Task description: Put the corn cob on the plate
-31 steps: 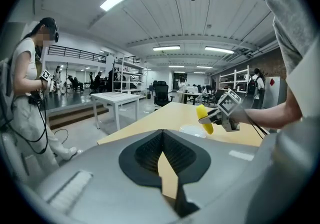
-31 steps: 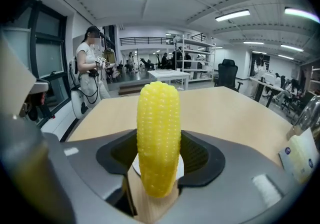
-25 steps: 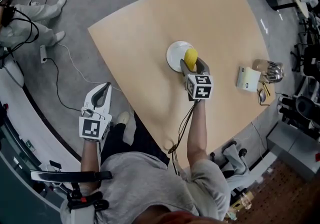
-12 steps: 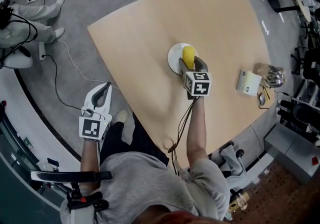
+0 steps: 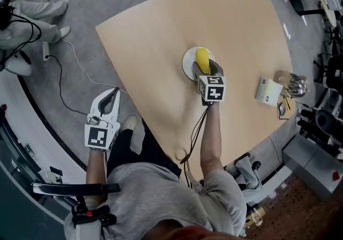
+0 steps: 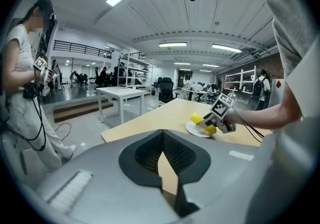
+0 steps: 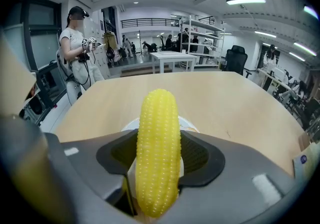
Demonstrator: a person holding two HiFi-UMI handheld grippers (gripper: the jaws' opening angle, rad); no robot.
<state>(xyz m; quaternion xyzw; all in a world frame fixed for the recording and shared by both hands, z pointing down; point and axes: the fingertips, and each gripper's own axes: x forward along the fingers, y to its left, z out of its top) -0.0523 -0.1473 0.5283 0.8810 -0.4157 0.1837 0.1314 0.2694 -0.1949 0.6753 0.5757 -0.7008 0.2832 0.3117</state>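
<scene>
The right tool (image 5: 206,67) has brought the corn cob (image 5: 202,58) farther over the plate (image 5: 188,65).

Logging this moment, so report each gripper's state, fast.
Left gripper: shut, nothing between its jaws.
Right gripper: shut on the corn cob, over the plate.
</scene>
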